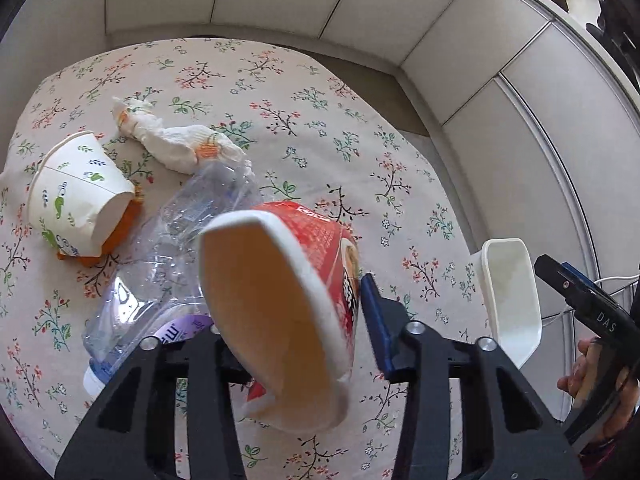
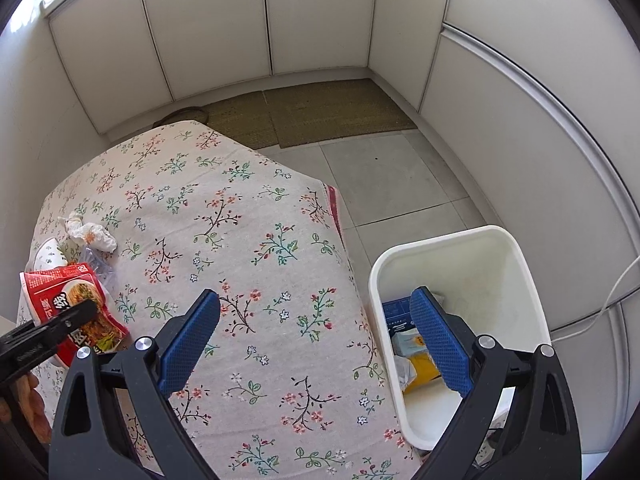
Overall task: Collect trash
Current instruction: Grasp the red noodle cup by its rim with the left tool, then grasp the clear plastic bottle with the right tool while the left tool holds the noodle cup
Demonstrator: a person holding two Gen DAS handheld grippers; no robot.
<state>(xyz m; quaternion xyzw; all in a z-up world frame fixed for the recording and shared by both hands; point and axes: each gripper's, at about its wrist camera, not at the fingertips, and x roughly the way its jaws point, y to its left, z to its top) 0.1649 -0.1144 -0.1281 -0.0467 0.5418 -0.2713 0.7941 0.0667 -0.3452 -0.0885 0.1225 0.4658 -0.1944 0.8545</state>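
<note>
My left gripper [image 1: 296,320] is shut on a red and white instant-noodle bowl [image 1: 280,312], squashed and held tilted above the floral table; the bowl also shows in the right wrist view [image 2: 76,304]. Beneath it lies a crushed clear plastic bottle [image 1: 168,256]. A white paper cup with green leaves [image 1: 76,192] lies on its side at the left, over something orange. A crumpled tissue [image 1: 176,144] lies beyond it. My right gripper [image 2: 316,340] is open and empty, over the table's right edge beside the white trash bin [image 2: 516,264].
The bin stands on the tiled floor right of the table and holds a blue box [image 2: 396,314] and yellow wrappers [image 2: 422,368]. White cabinet doors [image 2: 320,20] ring the room. A woven mat [image 2: 320,112] lies on the floor behind the table. A white cable [image 2: 616,292] runs by the bin.
</note>
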